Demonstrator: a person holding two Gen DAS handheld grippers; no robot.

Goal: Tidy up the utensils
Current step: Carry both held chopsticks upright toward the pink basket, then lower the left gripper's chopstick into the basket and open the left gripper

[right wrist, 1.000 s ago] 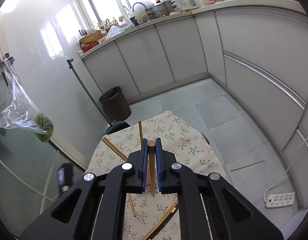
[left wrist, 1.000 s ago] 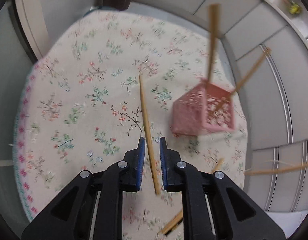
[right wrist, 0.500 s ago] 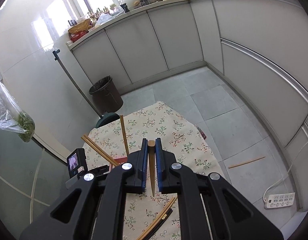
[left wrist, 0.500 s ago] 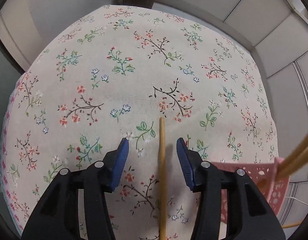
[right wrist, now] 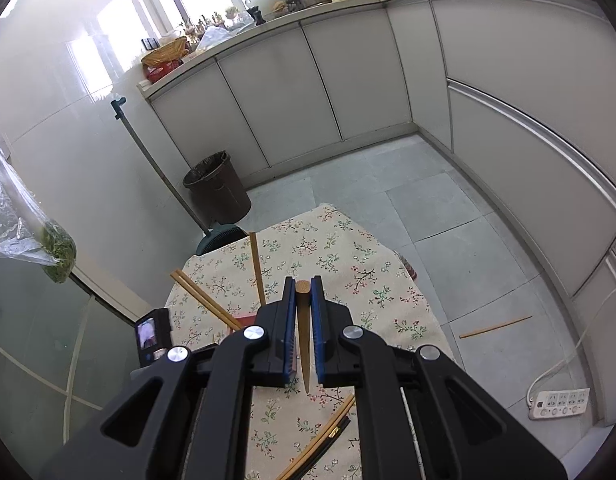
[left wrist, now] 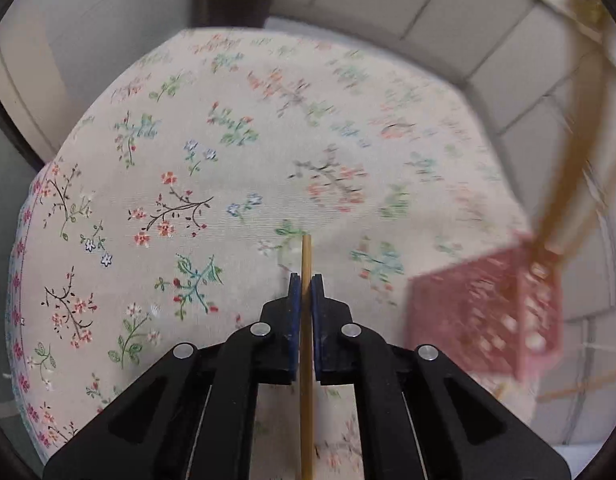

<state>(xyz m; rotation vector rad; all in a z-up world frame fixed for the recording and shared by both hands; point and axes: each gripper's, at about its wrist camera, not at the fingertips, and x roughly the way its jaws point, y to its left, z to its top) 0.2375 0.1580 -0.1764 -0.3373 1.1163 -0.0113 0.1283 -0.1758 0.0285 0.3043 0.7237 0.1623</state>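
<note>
Bamboo-coloured and thin, the chopstick [left wrist: 306, 344] under the left gripper [left wrist: 306, 280] lies on the flowered tablecloth [left wrist: 168, 184] and now runs straight between the two blue pads. Half a second ago these jaws stood wide on both sides of it; they have just been closing and now they press it from left and right, with its tip showing a little beyond them on the far side. I judge this to mean the pick-up is made and the lift toward the holder can follow. The pink holder [left wrist: 487, 320] stands to the right, blurred, with some sticks already leaning in it. The right gripper [right wrist: 304, 292] is narrow as before, holding a darker wooden chopstick [right wrist: 304, 340] upright between its pads, over the near part of the table. One more stick [right wrist: 495, 327] lies on the floor tiles at the right.
</note>
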